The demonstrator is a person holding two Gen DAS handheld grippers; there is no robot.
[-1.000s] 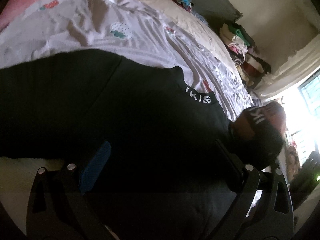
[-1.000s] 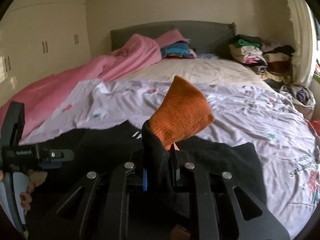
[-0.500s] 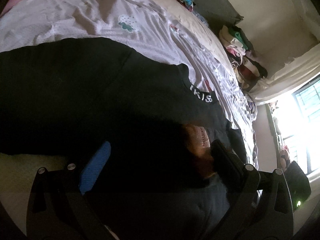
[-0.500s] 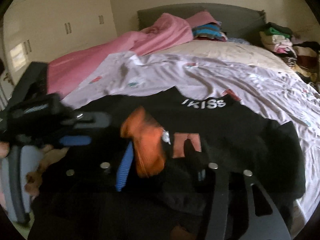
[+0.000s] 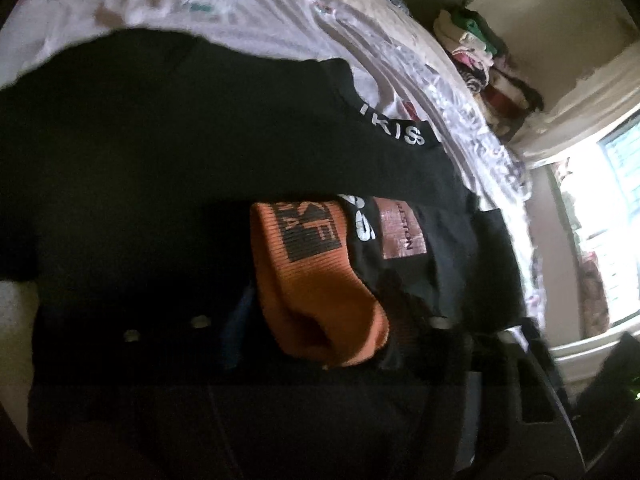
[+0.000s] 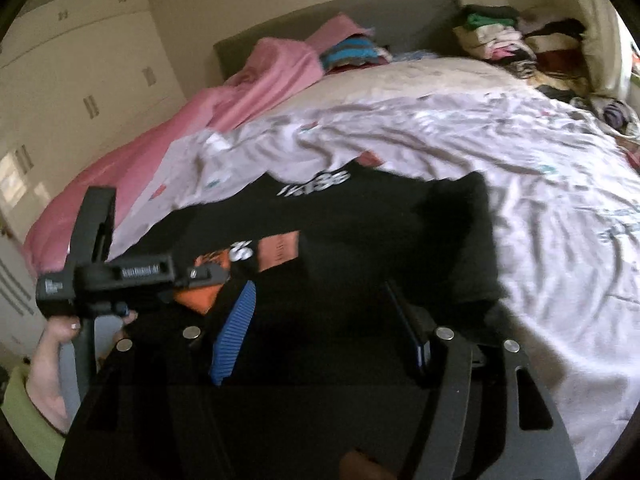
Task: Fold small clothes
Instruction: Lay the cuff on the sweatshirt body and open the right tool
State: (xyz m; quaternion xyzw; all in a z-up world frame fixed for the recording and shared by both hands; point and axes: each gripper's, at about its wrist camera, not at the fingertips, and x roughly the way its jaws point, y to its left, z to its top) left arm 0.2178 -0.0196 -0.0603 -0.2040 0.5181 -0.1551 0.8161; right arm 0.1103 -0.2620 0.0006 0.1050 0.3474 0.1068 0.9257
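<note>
the left gripper point(image 5: 320, 320) has just been closing on an orange sock point(image 5: 316, 276) lying on a black garment point(image 5: 160, 152).

The left claw point(image 5: 320, 320) is sunk in shadow and motion blur, so its fingers barely show. The orange sock point(image 5: 316, 280) hides the gap between them. The black shirt's point(image 6: 360, 216) near hem lies behind the right claw point(image 6: 320, 320).

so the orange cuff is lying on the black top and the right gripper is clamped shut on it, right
Not quite. The orange cuff does lie on the black top, but the right gripper is open, with nothing between its fingers. The right wrist view shows this.
</note>
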